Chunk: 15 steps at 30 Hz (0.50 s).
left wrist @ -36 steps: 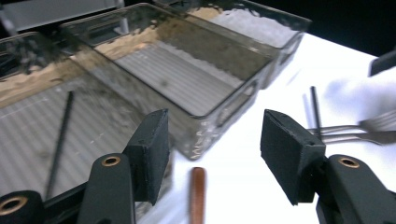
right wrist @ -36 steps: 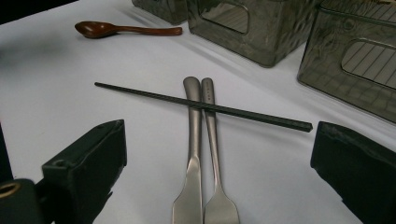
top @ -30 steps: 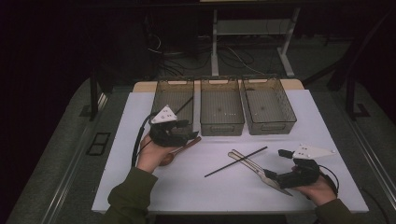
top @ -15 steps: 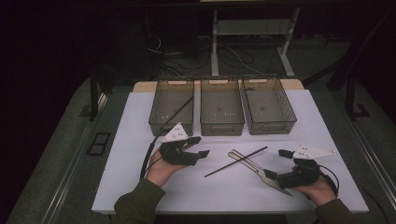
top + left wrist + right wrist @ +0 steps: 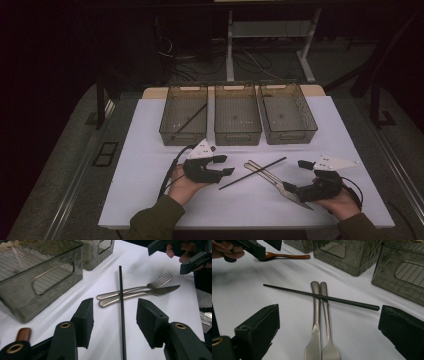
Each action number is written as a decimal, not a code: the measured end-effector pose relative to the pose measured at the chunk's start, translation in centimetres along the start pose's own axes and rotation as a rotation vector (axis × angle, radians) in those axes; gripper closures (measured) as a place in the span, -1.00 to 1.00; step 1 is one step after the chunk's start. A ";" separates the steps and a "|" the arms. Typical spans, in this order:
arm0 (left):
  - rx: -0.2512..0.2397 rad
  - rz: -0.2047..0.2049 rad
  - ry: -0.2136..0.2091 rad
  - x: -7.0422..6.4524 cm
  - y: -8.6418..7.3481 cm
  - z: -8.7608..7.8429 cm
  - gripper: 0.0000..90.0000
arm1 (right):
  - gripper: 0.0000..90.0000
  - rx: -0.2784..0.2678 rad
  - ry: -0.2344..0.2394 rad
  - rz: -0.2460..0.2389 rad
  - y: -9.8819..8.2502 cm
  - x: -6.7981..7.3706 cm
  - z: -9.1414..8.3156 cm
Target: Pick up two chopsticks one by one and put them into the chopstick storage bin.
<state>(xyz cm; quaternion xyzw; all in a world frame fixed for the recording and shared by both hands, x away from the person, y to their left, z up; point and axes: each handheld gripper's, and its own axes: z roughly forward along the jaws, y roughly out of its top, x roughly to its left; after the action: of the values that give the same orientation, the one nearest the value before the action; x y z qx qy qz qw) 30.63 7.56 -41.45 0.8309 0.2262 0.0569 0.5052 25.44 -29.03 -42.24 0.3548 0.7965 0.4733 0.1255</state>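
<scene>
one white table top (image 5: 150, 165), wide and bare along its left edge and its near edge, with open room between bins and hands. three smoky clear bins (image 5: 237, 120) in a row at the far edge, side by side with slim gaps; one black chopstick (image 5: 189, 119) leaning inside the leftmost bin. two grippers: left gripper (image 5: 224, 165) low over the sheet just left of the middle, jaws half apart and just been closing, astride the near end of the loose chopstick with both pads clear of it, gripping nothing; right gripper (image 5: 295, 176) near the right front corner, jaws spread wide, holding nothing, pointed at the cutlery. one loose black chopstick (image 5: 121, 305) lying flat at the middle of the sheet, crossing over the handles of one fork (image 5: 135, 290) and one knife (image 5: 140, 296), those two lying touching side by side. one brown wooden spoon (image 5: 287, 256) on the sheet near the bins, just beside the left gripper.
</scene>
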 end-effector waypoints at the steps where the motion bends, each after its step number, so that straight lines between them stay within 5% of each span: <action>1: 0.004 0.001 -0.007 -0.1 -0.1 0.5 0.08 | -0.93 0.000 0.000 0.000 0.0 0.0 0.0; 15: 0.050 0.015 -0.030 -1.0 -0.6 3.7 0.33 | -0.93 0.003 0.000 -0.004 0.0 0.0 0.1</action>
<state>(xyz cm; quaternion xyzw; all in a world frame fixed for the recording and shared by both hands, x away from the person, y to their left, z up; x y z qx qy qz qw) 30.74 4.34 -43.59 0.8458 0.2137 0.0425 0.4870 25.51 -28.95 -42.29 0.3532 0.7980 0.4718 0.1259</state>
